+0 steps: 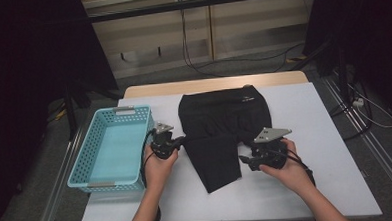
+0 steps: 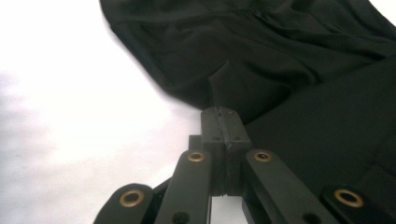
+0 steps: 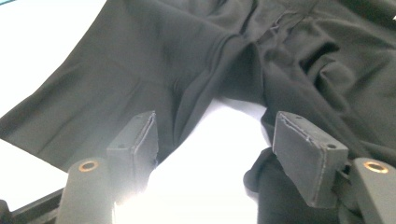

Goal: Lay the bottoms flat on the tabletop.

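Left gripper (image 2: 223, 122): nearest the lens in its own view; jaws clenched together, pads meeting at the edge of the black shorts (image 1: 220, 134). Whether a fold of cloth is pinched between them I cannot tell; the pad faces look flush.
Right gripper (image 3: 224, 140): jaws released, standing apart over bare table, with dark cloth lying close by each pad but nothing pressed.
Hands: left hand (image 1: 159, 164) at the shorts' left edge, right hand (image 1: 286, 164) at the lower right of the garment, seen from the high view.
Shorts: spread flat mid-table, waistband toward the far side, one leg folded across toward the near edge.
Table (image 1: 337, 184): white top, bare around the garment.
Basket (image 1: 81, 170): teal, perforated, just left of the left hand, nothing in it.
Step in hand (judgement): folding the shorts, likely for the basket.
To do it well: confirm the left pads hold cloth before lifting; bring the right jaws onto the hem and close on one layer; raise both edges together so the fold lands square.
Risk: lifting on one side alone would drag and skew the garment.
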A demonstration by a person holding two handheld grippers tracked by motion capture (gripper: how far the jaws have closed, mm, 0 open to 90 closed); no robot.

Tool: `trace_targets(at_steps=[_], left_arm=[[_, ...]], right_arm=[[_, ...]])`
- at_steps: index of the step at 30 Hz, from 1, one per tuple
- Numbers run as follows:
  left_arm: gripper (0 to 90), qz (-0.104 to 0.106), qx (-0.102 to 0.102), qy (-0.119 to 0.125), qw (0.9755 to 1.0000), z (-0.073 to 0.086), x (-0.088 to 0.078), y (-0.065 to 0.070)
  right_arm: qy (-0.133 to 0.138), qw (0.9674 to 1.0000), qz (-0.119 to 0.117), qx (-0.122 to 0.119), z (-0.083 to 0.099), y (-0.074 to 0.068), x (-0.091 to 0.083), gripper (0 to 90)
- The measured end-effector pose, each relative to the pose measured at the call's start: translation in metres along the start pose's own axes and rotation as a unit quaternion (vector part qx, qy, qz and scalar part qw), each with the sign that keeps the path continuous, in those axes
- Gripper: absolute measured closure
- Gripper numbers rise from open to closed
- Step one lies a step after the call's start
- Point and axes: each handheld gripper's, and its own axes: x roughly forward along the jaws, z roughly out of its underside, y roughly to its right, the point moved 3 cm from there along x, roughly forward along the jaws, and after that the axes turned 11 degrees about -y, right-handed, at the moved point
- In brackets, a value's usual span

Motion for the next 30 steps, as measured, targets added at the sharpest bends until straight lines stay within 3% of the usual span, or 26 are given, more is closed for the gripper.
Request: trace_targets(at_steps=[7,13,16,19,22,25,30], left_arm=[[90.0,-0.004,0.001,-0.001,1.0000,0.001,0.002,0.001],[88.7,0.009,0.003,-0.002,1.0000,0.004,-0.001,0.003],[78.4,0.005,0.008,-0.003,0.9999,0.005,-0.002,0.005],[59.2,0.015,0.005,0.002,0.9999,0.006,-0.004,0.008],[41.7,0.017,0.016,0.000,0.9997,0.007,-0.005,0.012],[36.1,0.024,0.017,0.000,0.9996,0.008,-0.006,0.016],[33.4,0.026,0.028,-0.004,0.9993,0.012,-0.008,0.018]], right_arm=[[-0.035,0.9990,-0.009,-0.025,0.002,-0.013,0.018,43.6],[-0.032,0.9992,-0.008,-0.025,-0.001,-0.016,0.023,57.0],[-0.038,0.9989,-0.012,-0.023,-0.001,-0.016,0.027,64.3],[-0.049,0.9983,-0.022,-0.023,-0.001,-0.018,0.032,69.2],[-0.048,0.9980,-0.035,-0.024,-0.002,-0.020,0.035,77.9],[-0.043,0.9978,-0.039,-0.030,-0.004,-0.022,0.035,88.6],[-0.015,0.9984,-0.051,-0.019,-0.015,-0.021,0.026,89.4]])
